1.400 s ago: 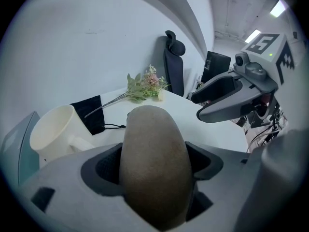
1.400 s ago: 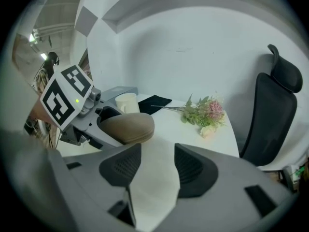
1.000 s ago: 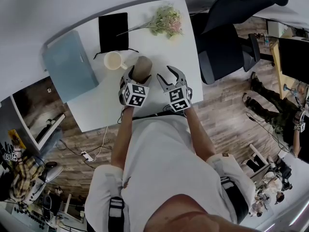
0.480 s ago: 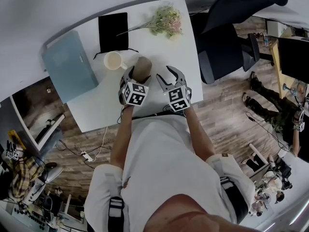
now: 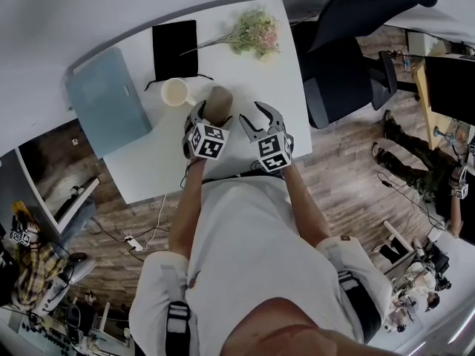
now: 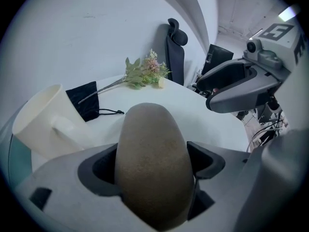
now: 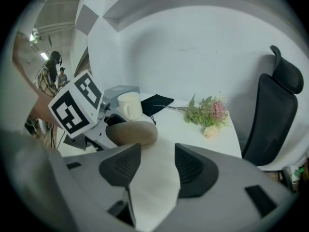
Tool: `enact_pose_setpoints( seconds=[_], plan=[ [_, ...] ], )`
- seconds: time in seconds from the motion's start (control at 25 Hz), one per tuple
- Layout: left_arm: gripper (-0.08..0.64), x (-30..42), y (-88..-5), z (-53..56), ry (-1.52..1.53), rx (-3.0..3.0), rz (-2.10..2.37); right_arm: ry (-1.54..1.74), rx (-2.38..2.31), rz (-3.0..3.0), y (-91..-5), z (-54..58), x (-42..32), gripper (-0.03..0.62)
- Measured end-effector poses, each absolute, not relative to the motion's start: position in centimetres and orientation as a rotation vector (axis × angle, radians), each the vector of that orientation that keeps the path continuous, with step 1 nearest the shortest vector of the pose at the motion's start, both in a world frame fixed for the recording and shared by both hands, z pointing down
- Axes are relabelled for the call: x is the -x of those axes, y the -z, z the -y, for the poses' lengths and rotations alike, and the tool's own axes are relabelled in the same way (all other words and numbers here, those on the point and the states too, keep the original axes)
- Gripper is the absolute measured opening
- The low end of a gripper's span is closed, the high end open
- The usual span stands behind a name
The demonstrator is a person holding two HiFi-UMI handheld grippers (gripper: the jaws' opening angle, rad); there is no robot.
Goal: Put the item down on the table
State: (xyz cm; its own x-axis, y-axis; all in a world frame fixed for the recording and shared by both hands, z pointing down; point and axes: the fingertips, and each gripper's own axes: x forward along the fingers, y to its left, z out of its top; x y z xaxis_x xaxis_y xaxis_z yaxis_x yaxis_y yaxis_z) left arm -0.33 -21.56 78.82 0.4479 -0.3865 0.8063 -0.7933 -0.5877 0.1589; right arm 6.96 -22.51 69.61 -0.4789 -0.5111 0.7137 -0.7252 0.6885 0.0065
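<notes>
A brown, rounded, felt-like item (image 5: 219, 102) is held over the white table (image 5: 282, 73) by my left gripper (image 5: 208, 121), shut on it. In the left gripper view the brown item (image 6: 150, 166) fills the gap between the jaws and sticks forward. My right gripper (image 5: 261, 117) hovers just to its right, open and empty. In the right gripper view that gripper (image 7: 155, 166) has bare tabletop between its pads, with the brown item (image 7: 132, 133) and the left gripper's marker cube to its left.
A cream mug (image 5: 175, 93) stands just left of the brown item. Behind are a black pouch (image 5: 175, 47), a bunch of flowers (image 5: 252, 32) and a blue-grey box (image 5: 107, 99). A black office chair (image 5: 349, 65) stands right of the table.
</notes>
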Motion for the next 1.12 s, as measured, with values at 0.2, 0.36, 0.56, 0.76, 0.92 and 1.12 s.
enact_pose_setpoints(
  seconds=[0.2, 0.36, 0.56, 0.76, 0.92, 1.12],
  plan=[
    [0.434, 0.6, -78.5, 21.4, -1.024, -2.186, 0.991, -0.375, -0.955, 2.182, -69.1, 22.1, -6.8, 0.225],
    [0.434, 0.9, -77.6, 21.2, -1.011, -2.201, 1.000, -0.358, -0.975, 2.181, -68.5, 21.6, -6.7, 0.228],
    [0.431, 1.6, -74.6, 20.8, -0.935, -2.262, 1.052, -0.295, -1.036, 2.188, -66.7, 21.1, -6.7, 0.245],
    [0.403, 3.0, -69.1, 20.7, -0.774, -2.380, 1.162, -0.241, -1.123, 2.210, -64.0, 20.5, -6.5, 0.249],
    [0.382, 4.7, -64.7, 20.6, -0.675, -2.461, 1.248, -0.201, -1.208, 2.267, -61.2, 20.2, -5.6, 0.249],
    [0.370, 6.0, -58.8, 21.0, -0.578, -2.556, 1.330, -0.125, -1.304, 2.333, -56.9, 20.4, -4.9, 0.253]
  ],
)
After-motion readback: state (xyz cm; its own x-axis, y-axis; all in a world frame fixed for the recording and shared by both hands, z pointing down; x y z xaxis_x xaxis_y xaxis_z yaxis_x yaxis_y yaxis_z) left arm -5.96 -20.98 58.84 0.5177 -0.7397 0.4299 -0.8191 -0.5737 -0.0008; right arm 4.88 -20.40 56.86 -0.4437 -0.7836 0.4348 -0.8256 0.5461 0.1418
